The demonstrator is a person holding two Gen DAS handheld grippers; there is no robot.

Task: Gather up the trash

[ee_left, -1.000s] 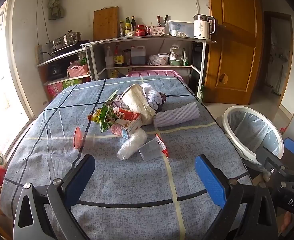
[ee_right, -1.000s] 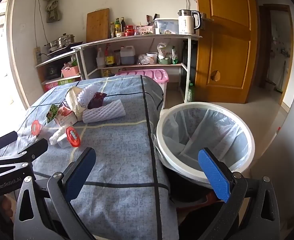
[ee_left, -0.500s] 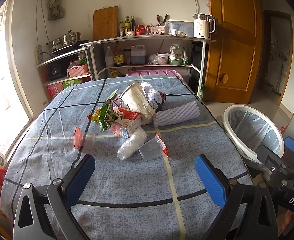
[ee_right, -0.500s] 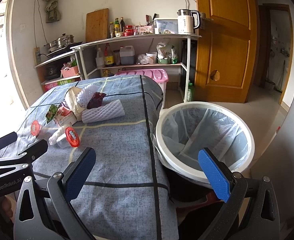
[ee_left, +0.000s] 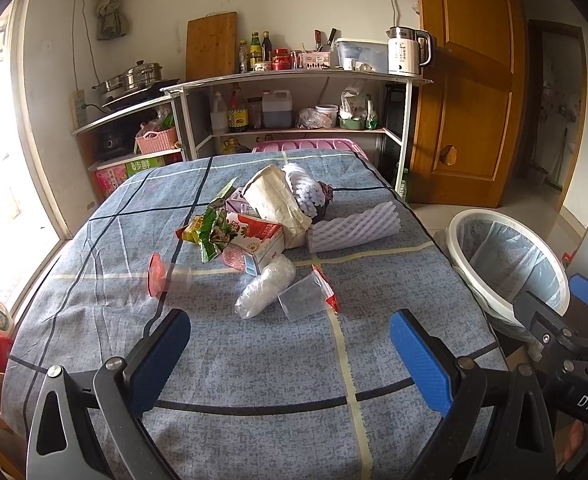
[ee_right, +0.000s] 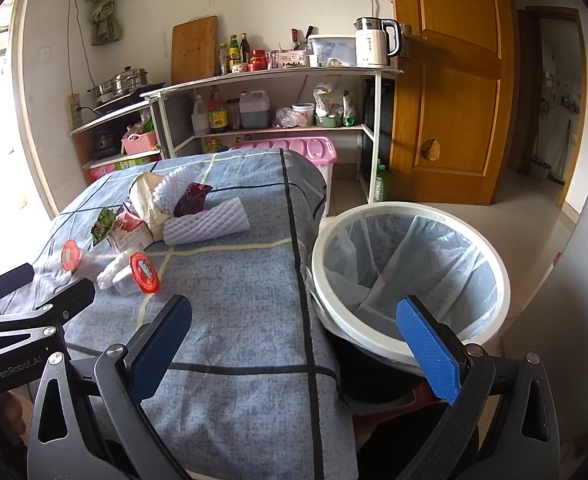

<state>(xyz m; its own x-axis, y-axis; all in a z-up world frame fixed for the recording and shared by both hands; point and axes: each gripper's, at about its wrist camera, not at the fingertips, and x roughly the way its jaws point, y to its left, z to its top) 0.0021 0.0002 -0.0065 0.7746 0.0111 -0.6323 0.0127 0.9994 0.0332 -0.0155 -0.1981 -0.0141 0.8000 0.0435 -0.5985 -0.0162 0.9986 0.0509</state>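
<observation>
A heap of trash lies mid-table on the blue checked cloth [ee_left: 254,360]: a milk carton [ee_left: 256,240], green snack wrappers [ee_left: 210,232], a beige paper bag [ee_left: 274,204], white foam netting [ee_left: 353,224], a clear plastic bag [ee_left: 266,292] and two clear cups with red lids [ee_left: 305,300] [ee_left: 166,276]. My left gripper [ee_left: 290,352] is open and empty, short of the heap. My right gripper [ee_right: 294,344] is open and empty, over the table's right edge by the white bin [ee_right: 409,276] with its clear liner. The bin also shows in the left wrist view [ee_left: 505,260].
Metal shelves [ee_left: 294,80] with bottles, a kettle and pots stand behind the table. A pink lidded box [ee_right: 290,148] sits below them. A wooden door [ee_right: 449,80] is at the right and a window at the left.
Both grippers have stayed nearly still and open; the views have drifted only slightly.
</observation>
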